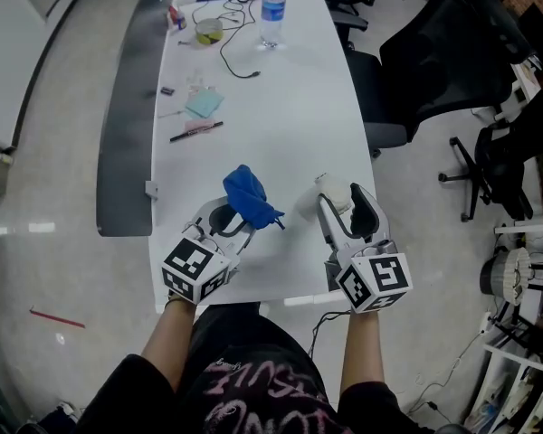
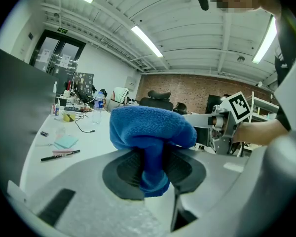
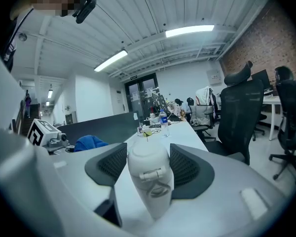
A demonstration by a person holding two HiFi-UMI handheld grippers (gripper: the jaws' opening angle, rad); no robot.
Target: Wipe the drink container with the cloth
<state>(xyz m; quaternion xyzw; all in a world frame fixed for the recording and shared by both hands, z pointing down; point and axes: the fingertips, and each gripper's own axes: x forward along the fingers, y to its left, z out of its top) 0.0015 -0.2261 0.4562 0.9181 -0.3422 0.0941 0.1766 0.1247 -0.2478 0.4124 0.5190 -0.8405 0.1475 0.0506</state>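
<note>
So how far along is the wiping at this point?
Done: the blue cloth is clamped in the left gripper. In hand: the white drink container sits between the wide-open jaws of the right gripper, apparently not clamped. Left: in the head view cloth and container are apart, so the wiping itself has not yet begun.

Cloth (image 1: 250, 197), blue, bunched, seen pinched in left gripper (image 1: 233, 220) at near edge of table (image 1: 290, 107). Container (image 1: 331, 190), white, seen between spread jaws of right gripper (image 1: 346, 208). Bottle (image 1: 271, 12), pen (image 1: 196, 132) noted farther up table. Chairs (image 1: 434, 52) ranged at right.
</note>
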